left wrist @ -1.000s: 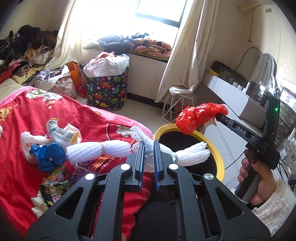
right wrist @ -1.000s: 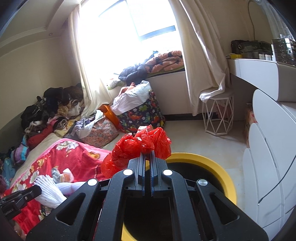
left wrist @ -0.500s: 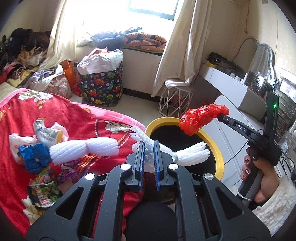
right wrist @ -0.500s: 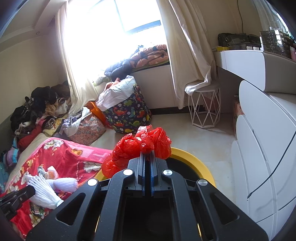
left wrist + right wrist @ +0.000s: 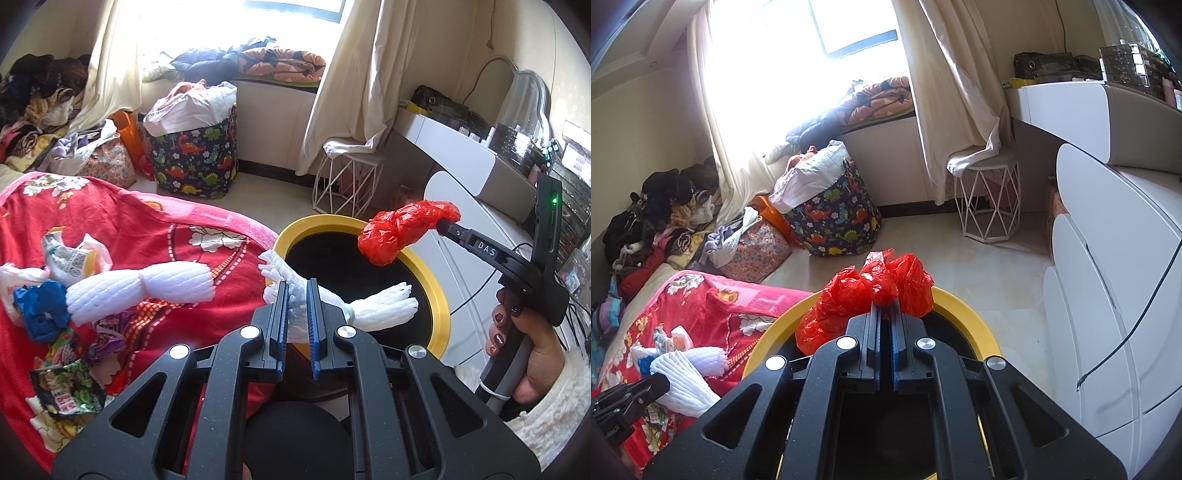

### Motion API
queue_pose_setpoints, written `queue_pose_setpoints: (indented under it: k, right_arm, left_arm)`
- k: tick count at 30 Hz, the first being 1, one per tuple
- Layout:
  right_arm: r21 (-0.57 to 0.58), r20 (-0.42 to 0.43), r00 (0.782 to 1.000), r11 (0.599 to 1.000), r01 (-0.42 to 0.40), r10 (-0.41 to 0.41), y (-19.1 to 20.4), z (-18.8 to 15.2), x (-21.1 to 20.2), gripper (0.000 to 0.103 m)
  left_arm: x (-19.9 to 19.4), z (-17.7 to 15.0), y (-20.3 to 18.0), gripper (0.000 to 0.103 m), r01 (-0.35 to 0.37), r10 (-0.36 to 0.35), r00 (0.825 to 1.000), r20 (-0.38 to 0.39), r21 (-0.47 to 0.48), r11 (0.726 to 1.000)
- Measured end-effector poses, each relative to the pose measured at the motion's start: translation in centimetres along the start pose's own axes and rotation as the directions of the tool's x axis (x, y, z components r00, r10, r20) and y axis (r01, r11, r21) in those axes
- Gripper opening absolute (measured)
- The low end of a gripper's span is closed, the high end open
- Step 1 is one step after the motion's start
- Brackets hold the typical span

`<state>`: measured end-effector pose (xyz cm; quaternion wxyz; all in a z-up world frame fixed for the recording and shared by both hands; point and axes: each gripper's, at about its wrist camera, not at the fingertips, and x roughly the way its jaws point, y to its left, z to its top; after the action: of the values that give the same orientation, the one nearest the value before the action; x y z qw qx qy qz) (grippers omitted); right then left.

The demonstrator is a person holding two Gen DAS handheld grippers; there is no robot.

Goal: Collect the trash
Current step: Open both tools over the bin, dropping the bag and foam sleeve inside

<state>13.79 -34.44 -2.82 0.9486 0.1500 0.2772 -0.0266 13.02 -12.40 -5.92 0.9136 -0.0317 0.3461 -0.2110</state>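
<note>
L gripper (image 5: 295, 295) w/ foam net (image 5: 380, 308), over bin (image 5: 439, 295).

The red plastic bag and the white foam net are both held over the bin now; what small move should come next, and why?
Probably open both tools: the red plastic bag and white foam net hang over the yellow-rimmed bin, so they should drop in.
</note>
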Motion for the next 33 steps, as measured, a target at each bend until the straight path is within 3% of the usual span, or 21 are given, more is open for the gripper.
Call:
queue_pose_setpoints:
  k: [2, 3, 4, 5, 6, 7, 9, 10, 11, 16, 23, 33]
  right_arm:
    - [0.002, -0.006, 1.0, 1.0, -0.005, 0.005, -0.1, 0.0, 0.1, 0.005]
    - [0.003, -0.01, 1.0, 1.0, -0.007, 0.007, -0.1, 0.0, 0.2, 0.013]
    - [0.005, -0.015, 1.0, 1.0, -0.009, 0.009, -0.2, 0.0, 0.3, 0.021]
    - [0.01, -0.017, 1.0, 1.0, -0.004, 0.005, -0.3, -0.1, 0.4, 0.038]
    - [0.014, -0.015, 1.0, 1.0, 0.0, 0.0, -0.5, -0.1, 0.4, 0.046]
    - [0.017, -0.012, 1.0, 1.0, 0.002, -0.002, -0.6, -0.1, 0.3, 0.046]
    - [0.016, -0.016, 1.0, 1.0, 0.011, -0.011, -0.6, -0.1, 0.4, 0.049]
    - [0.014, -0.021, 1.0, 1.0, 0.011, -0.011, -0.5, -0.2, 0.4, 0.051]
    - [0.012, -0.021, 1.0, 1.0, 0.012, -0.012, -0.4, -0.2, 0.4, 0.056]
    - [-0.009, -0.014, 1.0, 1.0, 0.001, -0.001, 0.5, -0.3, 0.2, 0.061]
    - [-0.041, 0.005, 0.998, 0.998, -0.055, 0.056, 2.2, -0.1, -0.7, 0.069]
    - [-0.092, 0.022, 0.993, 0.989, -0.112, 0.114, 5.0, 0.2, -1.9, 0.073]
  left_arm:
    - [0.4, 0.1, -0.3, 0.006, 0.009, -0.009, 1.0, -0.01, 0.0, 1.0]
    - [0.7, 0.2, -0.4, 0.007, 0.021, -0.021, 1.0, -0.02, -0.001, 1.0]
    - [1.1, 0.2, -0.6, 0.014, 0.036, -0.036, 0.999, -0.03, -0.001, 0.999]
    - [1.3, 0.2, -0.7, 0.023, 0.039, -0.039, 0.999, -0.036, 0.0, 0.999]
    - [1.4, 0.2, -0.8, 0.045, 0.039, -0.039, 0.999, -0.036, 0.0, 0.999]
    - [1.4, 0.1, -0.8, 0.054, 0.043, -0.043, 0.999, -0.032, -0.004, 0.999]
    - [1.3, 0.0, -0.7, 0.059, 0.051, -0.051, 0.999, -0.019, -0.013, 0.999]
    - [1.2, 0.0, -0.7, 0.069, 0.044, -0.044, 0.999, -0.013, -0.015, 0.999]
    - [1.1, -0.1, -0.6, 0.074, 0.042, -0.043, 0.999, -0.007, -0.02, 0.999]
    - [-0.2, 0.0, 0.0, 0.088, 0.024, -0.022, 0.999, 0.047, -0.04, 0.999]
    - [-2.2, 0.3, 1.0, 0.092, -0.006, 0.013, 0.993, 0.118, -0.059, 0.998]
    - [-4.8, 0.8, 2.5, 0.092, -0.05, 0.066, 0.977, 0.202, -0.082, 0.995]
